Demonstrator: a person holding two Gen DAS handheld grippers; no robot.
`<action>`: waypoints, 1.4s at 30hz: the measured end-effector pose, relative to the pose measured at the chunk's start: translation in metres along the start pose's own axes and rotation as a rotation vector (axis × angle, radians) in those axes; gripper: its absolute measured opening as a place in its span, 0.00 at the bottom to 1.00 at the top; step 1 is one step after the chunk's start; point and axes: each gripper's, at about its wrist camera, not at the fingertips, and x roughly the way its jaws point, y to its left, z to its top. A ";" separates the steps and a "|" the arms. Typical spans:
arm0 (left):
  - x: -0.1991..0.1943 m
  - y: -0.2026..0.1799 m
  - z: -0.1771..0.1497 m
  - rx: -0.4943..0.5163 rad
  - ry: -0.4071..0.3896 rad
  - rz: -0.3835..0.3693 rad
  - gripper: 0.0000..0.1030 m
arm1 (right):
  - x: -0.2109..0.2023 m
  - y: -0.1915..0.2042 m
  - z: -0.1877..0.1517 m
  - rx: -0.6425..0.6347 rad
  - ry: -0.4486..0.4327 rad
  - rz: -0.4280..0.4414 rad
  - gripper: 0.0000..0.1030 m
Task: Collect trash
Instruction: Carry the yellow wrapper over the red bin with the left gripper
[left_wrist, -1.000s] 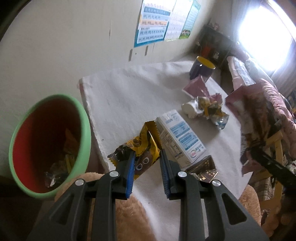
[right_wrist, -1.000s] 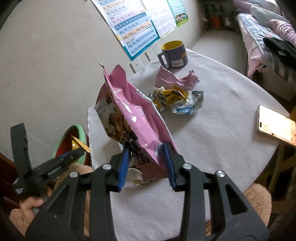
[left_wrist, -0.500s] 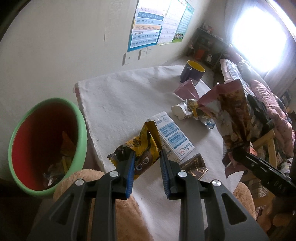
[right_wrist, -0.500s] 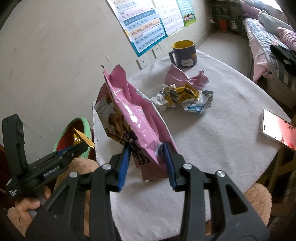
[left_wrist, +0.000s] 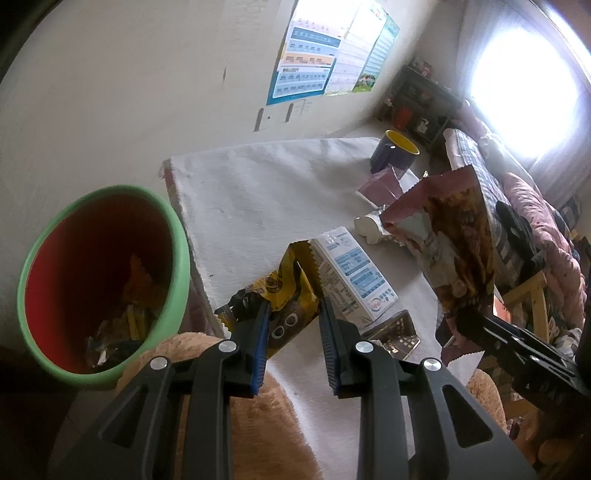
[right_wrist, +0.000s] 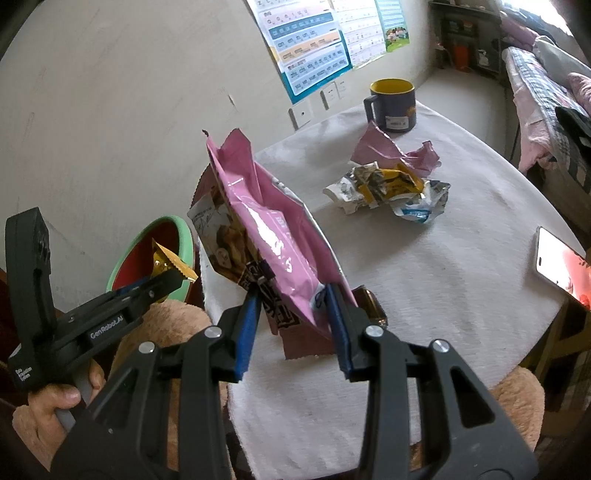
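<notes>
1. Looking along the left gripper (left_wrist: 293, 323) in the left wrist view: its two blue-padded fingers are closed on one yellow-and-black wrapper (left_wrist: 286, 299), held up over the near edge of the table (left_wrist: 258, 192).
2. One bin (left_wrist: 177, 254), green outside and red inside, stands just left of the table; a few scraps lie at its bottom, too dim to count.
3. Lying flat on the white cloth are one white-and-blue carton (left_wrist: 354, 280), just beyond the held wrapper, and one dark brown packet (left_wrist: 397, 332), near the right finger.
4. Farther back stand one mug (left_wrist: 393, 155), dark outside and yellow inside, one crumpled pink wrapper (left_wrist: 380, 184) beside it, and a white crumpled scrap (left_wrist: 365, 225).
5. At right, one large pink bag (left_wrist: 454, 243) hangs upright from the right gripper (left_wrist: 476, 326), whose black body enters from the lower right.
6. Turning to the right wrist view: the right gripper (right_wrist: 293, 299) pinches the lower end of the pink bag (right_wrist: 266, 229), with both pads pressing on it; the bag rises tilted to the left above the table (right_wrist: 461, 266).
7. The left gripper (right_wrist: 173, 278) shows at lower left in one hand (right_wrist: 51, 410), with the yellow wrapper (right_wrist: 170, 258) tip poking out in front of the bin (right_wrist: 184, 240).
8. On the cloth: one mug (right_wrist: 393, 103), one pink wrapper (right_wrist: 391, 151), one heap of crumpled wrappers (right_wrist: 388, 188) whose count cannot be told, and one phone (right_wrist: 561, 262) at the right edge, with its screen lit.
9. Two posters hang on the wall behind.
</notes>
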 end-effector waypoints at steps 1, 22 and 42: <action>-0.001 0.001 0.000 -0.003 -0.001 -0.001 0.23 | 0.001 0.001 0.000 -0.003 0.002 0.000 0.34; -0.007 0.028 0.000 -0.077 -0.025 -0.019 0.23 | 0.014 0.027 0.002 -0.062 0.039 -0.015 0.35; -0.022 0.054 0.003 -0.131 -0.078 0.005 0.23 | 0.020 0.047 0.001 -0.111 0.048 -0.004 0.35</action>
